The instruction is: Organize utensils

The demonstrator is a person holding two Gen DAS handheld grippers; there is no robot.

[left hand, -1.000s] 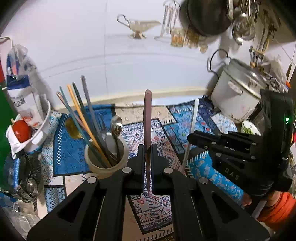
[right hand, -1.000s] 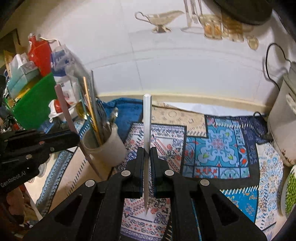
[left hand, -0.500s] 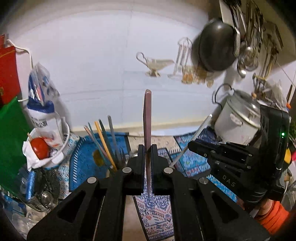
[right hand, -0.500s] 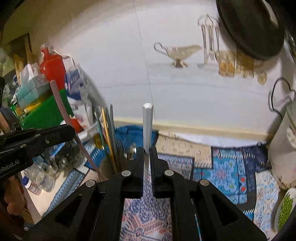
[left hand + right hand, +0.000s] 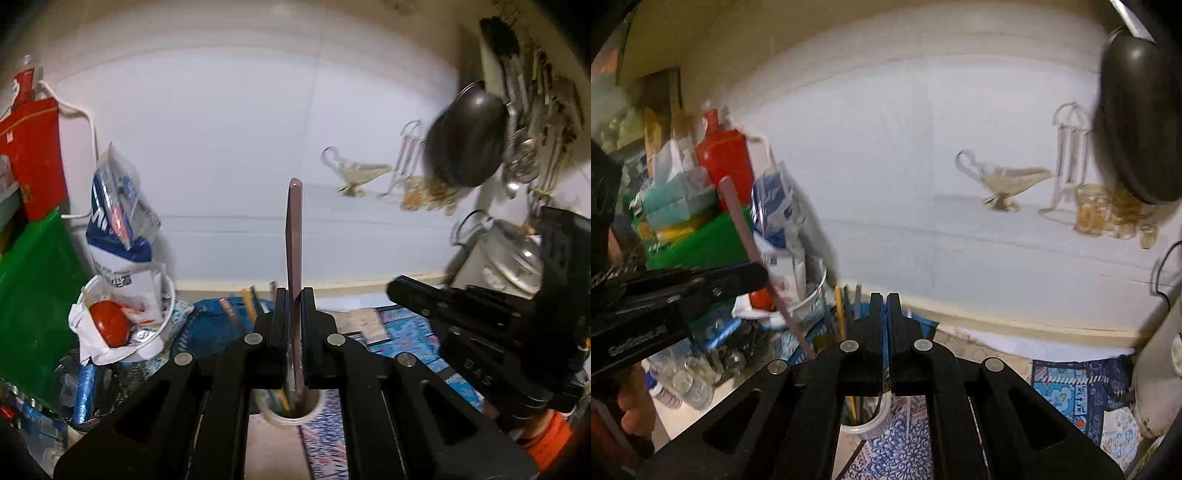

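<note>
Nearest my left camera, the left gripper [image 5: 293, 295] is clamped on a mauve chopstick [image 5: 294, 229] that stands upright, its lower end dipping into the cup [image 5: 314, 408] of utensils right under the jaws. On my right camera the right gripper [image 5: 880, 299] is closing with the jaws almost together and nothing showing above them; a thin white stick [image 5: 908, 417] shows just below, beside the cup, and I cannot tell whether the pads touch it. Beyond lie the patterned mat [image 5: 1071, 384] and a dark pan [image 5: 465, 136] hanging on the white wall [image 5: 240, 147].
</note>
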